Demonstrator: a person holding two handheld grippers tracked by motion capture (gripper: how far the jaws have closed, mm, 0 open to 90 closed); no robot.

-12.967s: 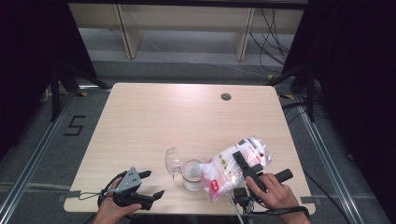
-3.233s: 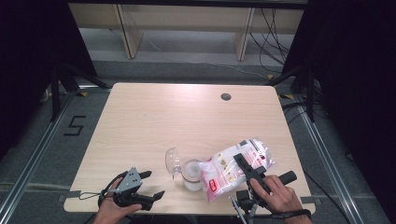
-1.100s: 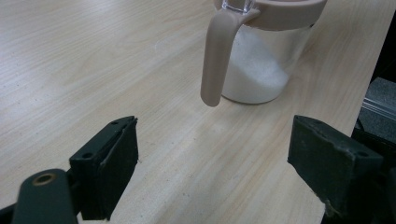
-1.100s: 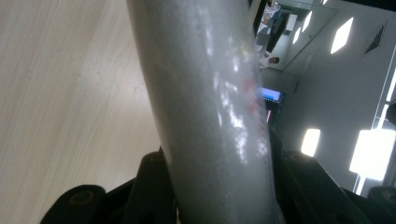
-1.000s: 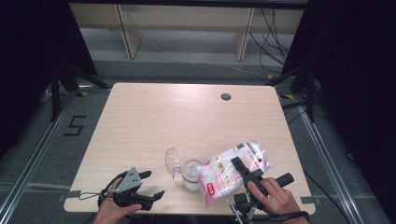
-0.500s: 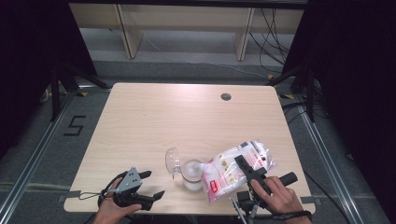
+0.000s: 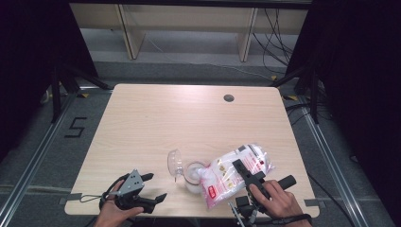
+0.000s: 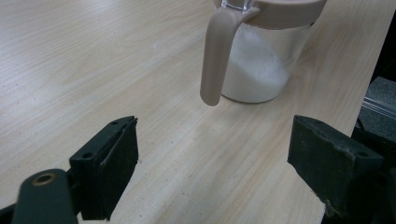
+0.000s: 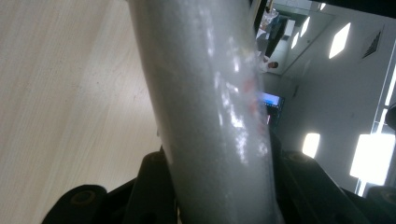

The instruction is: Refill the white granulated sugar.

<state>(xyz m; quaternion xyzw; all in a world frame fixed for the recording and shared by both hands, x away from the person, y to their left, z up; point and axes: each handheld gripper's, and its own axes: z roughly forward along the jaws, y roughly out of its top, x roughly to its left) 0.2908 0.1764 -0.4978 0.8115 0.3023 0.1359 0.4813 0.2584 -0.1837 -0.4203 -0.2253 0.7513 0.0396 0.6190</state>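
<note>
The step in hand looks like pouring white granules from a plastic bag (image 7: pixel 235 174) into a glass jar (image 7: pixel 193 174), and the right gripper (image 7: pixel 246 171) is clenched on that bag: in the right gripper view its two black jaws press on both sides of the bag's pale, glossy body (image 9: pixel 210 116), which rises straight up from between them. To do this well, I would keep that clamp firm and tip the bag slowly, so its low corner sits over the jar's mouth just ahead and to the left of the jaws; a fast tilt would likely send granules onto the table (image 7: pixel 189 118). The left gripper (image 7: pixel 150 187) rests released near the table's front edge, nothing between its wide-apart jaws, with the jar a little ahead of it and to its right; it could steady the jar if it shifts. The left gripper view shows the jar (image 8: pixel 261 60) about half filled and a beige handle (image 8: pixel 215 56) hanging from its beige rim. The high view shows instead the jar's clear lid (image 7: pixel 174 163) standing open, on the jar's far side from the bag.
</note>
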